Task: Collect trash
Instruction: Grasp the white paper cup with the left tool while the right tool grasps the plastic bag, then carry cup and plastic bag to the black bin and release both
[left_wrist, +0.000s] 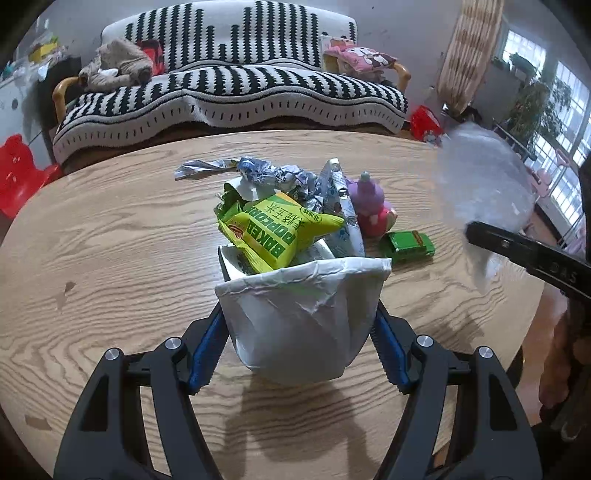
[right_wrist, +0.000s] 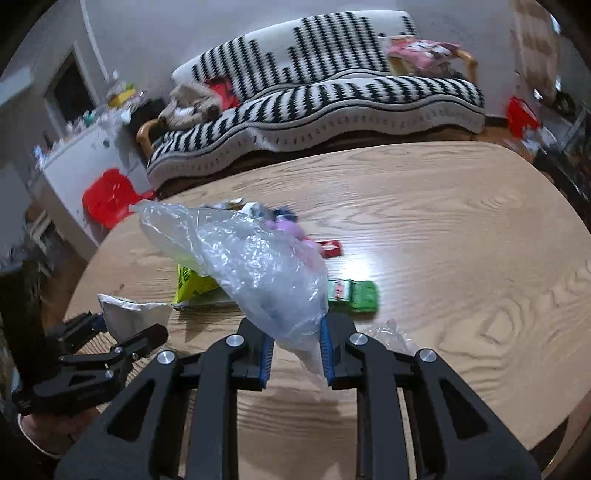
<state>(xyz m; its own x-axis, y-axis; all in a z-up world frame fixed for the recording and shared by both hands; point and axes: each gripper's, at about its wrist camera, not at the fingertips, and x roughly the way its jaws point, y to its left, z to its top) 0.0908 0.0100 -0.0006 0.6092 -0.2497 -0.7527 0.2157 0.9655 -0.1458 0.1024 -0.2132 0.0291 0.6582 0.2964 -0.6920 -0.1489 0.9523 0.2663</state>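
Observation:
My left gripper (left_wrist: 299, 314) is shut on a crumpled white paper cup (left_wrist: 295, 291), with a blue pad on each side, held slightly above the wooden table (left_wrist: 110, 240). Behind the cup lies a trash pile: a yellow-green popcorn bag (left_wrist: 280, 229), crumpled foil wrappers (left_wrist: 280, 173) and a white carton edge (left_wrist: 229, 262). My right gripper (right_wrist: 293, 325) is shut on a clear plastic bag (right_wrist: 251, 258), which bulges up and to the left above the table. In the right wrist view the left gripper (right_wrist: 123, 325) and its cup (right_wrist: 133, 312) sit at the lower left.
A purple and pink toy figure (left_wrist: 369, 206) and a green toy car (left_wrist: 408, 243) stand right of the pile. A small red item (right_wrist: 330, 247) and another scrap of clear plastic (right_wrist: 388, 332) lie on the table. A striped sofa (left_wrist: 229, 85) stands beyond the far edge.

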